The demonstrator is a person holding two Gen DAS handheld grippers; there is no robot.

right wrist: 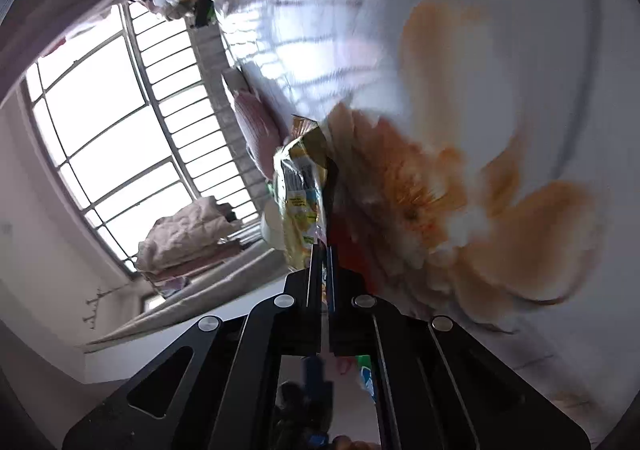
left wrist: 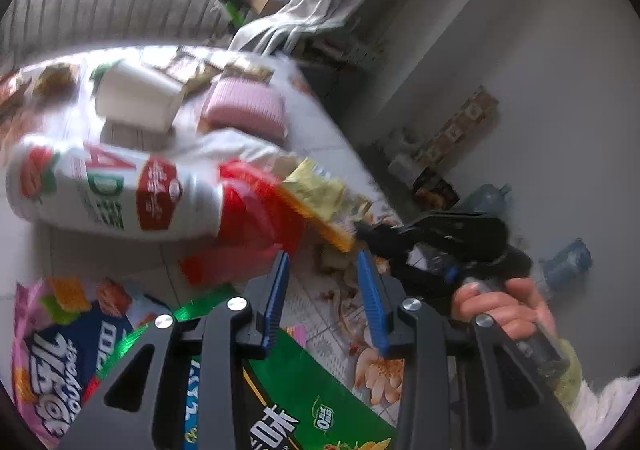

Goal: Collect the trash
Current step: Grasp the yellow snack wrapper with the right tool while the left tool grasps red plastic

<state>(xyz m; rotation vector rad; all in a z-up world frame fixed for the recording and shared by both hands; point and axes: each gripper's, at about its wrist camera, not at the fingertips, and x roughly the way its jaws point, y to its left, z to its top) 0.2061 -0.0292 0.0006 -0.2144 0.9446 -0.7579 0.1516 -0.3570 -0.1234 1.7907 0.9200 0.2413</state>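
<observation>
Right gripper (right wrist: 324, 250) clamped on yellow wrapper (right wrist: 300, 186), wrapper edge pinched between closed jaws, lifted just off flowered table (left wrist: 360, 334). Left gripper (left wrist: 324, 282) part open, nothing between blue fingers (left wrist: 370, 302), hovering near red-capped bottle (left wrist: 120, 190). Collection barely begun, by look of it: one wrapper in hand. Still left on table: bottle at left, white cup (left wrist: 140, 94) far left, pink bag (left wrist: 60, 350) and green bag (left wrist: 300, 402) near. No bin visible.

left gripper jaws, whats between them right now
Nothing is gripped. In the left wrist view the left gripper stands open over bare floral tablecloth. The yellow wrapper lies beyond, pinched by the right gripper.
</observation>
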